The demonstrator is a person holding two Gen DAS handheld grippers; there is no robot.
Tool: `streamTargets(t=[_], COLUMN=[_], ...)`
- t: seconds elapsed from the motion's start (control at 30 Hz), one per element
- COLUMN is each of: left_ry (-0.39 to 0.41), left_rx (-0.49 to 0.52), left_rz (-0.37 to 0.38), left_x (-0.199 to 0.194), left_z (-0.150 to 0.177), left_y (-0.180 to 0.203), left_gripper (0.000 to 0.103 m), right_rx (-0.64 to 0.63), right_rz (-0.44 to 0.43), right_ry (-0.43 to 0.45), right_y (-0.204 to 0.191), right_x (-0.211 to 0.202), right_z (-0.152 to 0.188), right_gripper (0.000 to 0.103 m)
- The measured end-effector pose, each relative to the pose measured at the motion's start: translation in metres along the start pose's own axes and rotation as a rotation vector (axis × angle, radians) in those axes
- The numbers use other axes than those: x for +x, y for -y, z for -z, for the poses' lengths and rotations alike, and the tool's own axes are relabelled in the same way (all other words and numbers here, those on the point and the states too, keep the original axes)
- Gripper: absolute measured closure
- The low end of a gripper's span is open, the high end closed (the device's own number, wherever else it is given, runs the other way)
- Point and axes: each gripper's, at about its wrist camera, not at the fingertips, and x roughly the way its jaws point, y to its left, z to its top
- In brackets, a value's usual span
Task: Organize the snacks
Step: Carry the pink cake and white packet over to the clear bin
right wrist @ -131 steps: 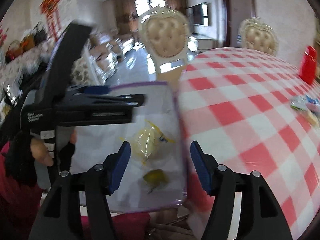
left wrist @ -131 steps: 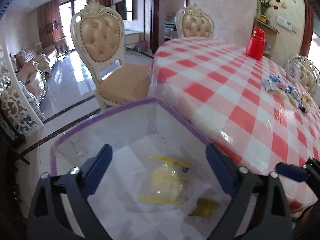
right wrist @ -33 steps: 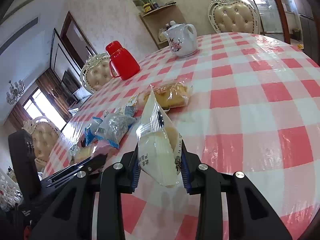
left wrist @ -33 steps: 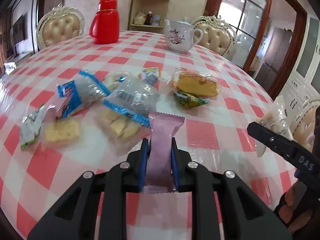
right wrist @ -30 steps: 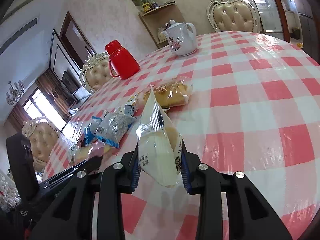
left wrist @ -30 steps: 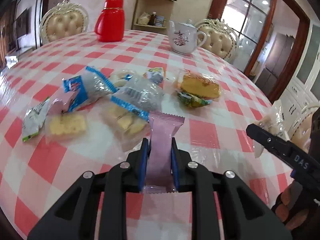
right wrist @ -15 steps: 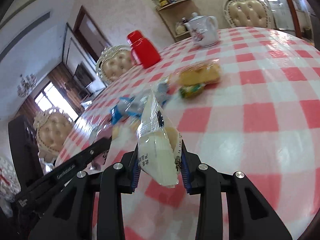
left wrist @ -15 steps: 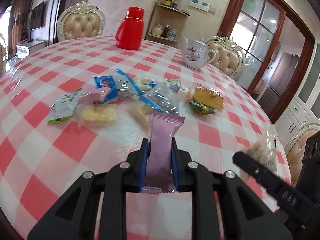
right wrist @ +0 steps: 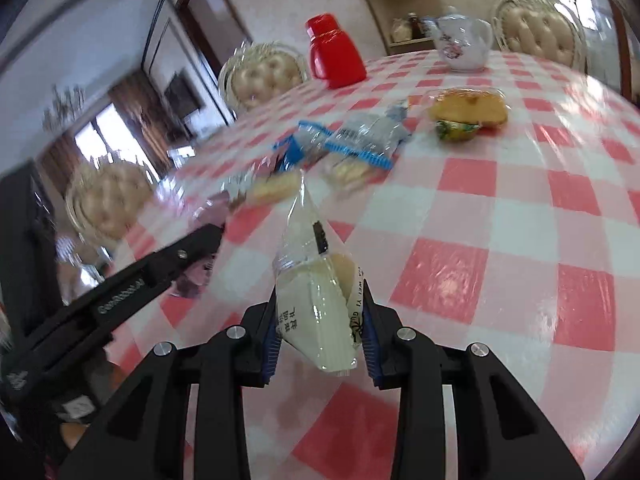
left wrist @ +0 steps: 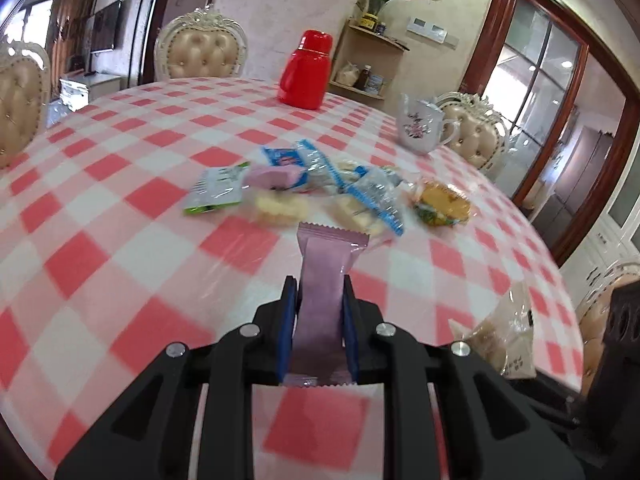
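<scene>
While your left tool [left wrist: 318, 334] clamps a plain pink packet [left wrist: 324, 304], your right tool [right wrist: 320, 336] grips a clear cake bag [right wrist: 316, 300] with unreadable black print.

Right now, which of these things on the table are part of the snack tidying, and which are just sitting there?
Part of the job:
- pink packet, held in the left tool
- clear cake packet, held in the right tool
- snack pile on the table

Just sitting there:
- red flask
- teapot

motion blurs the snack pile [right wrist: 320, 152]; print on the clear packet [right wrist: 316, 308] unreadable.
</scene>
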Motion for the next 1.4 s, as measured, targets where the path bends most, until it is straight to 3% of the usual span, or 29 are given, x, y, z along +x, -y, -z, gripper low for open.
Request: streamTargets(t=[0.23,0.67,1.07,1.4], left_ry=[0.001,0.015,0.018,0.031], left_rx=[0.024,0.083,0.067,0.07], left_rz=[-0.06,-0.113,-0.178,-0.323], left_x=[-0.036,-0.103,-0.153,-0.199], left_z=[0.013,0.054,0.073,0.073], left_y=[-0.022,-0.056,-0.116,-0.186], left_gripper=[0.082,0.082,0.081,0.081], right_rx=[-0.153,-0.287,-0.441,-0.576], right_rz=[0.084,0.062,-0.009,-0.193], right_ry=[-0.005,0.006,-0.014,-0.045], right_y=[-0.039,-0.096,-0.168,-0.242], right_x=[-0.009,-0.028,-0.029,-0.027], right_z=[0.014,0.033,0.061,0.097], right_gripper=[0.069,0.069,0.069,0.069])
